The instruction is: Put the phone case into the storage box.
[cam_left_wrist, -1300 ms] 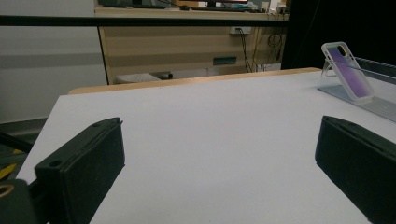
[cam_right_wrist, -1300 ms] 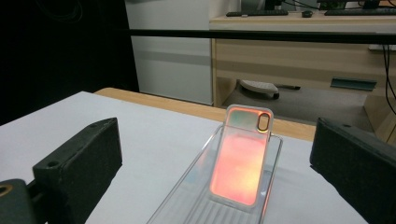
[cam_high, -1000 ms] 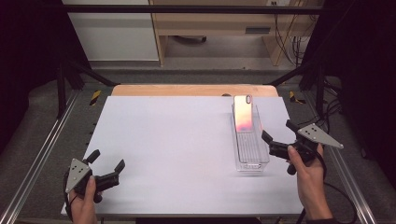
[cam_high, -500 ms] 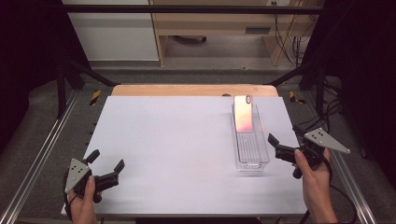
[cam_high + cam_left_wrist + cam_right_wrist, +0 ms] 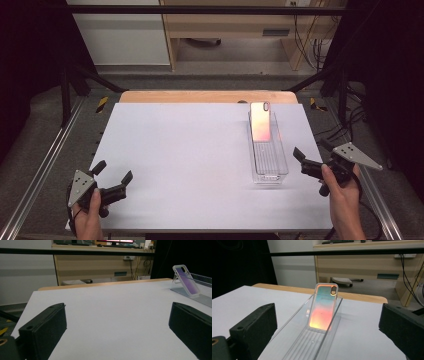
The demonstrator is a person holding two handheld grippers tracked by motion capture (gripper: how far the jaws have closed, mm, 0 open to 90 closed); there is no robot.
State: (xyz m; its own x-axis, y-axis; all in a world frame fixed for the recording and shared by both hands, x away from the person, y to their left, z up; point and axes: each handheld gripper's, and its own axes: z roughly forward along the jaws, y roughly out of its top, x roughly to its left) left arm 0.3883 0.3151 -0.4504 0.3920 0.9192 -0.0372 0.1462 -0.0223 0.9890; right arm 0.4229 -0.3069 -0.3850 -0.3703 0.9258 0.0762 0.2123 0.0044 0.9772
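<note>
1. Two black two-jaw grippers sit nearest the person. The left gripper (image 5: 114,174) is held low over the near left corner of the white table sheet (image 5: 190,165), well apart from the clear plastic ribbed tray (image 5: 270,165); its jaws stand wide apart and hold nothing.
2. The right gripper (image 5: 309,156) hangs just beside the tray's near right end, jaws spread wide and empty, pointed along the tray.
3. Farther off, the iridescent orange-to-teal phone case with a clear rim (image 5: 323,307) leans tilted at the tray's far end, its foot on the ribbed floor.
4. Judged risks: the light tray could slide or tip if a jaw catches its thin wall on the way in; the leaning case could fall flat or skid if nudged rather than pinched squarely.
5. Hard to tell: what props the case from behind, and whether it holds a phone. In the left gripper view the tray is cut off at the frame edge.
</note>
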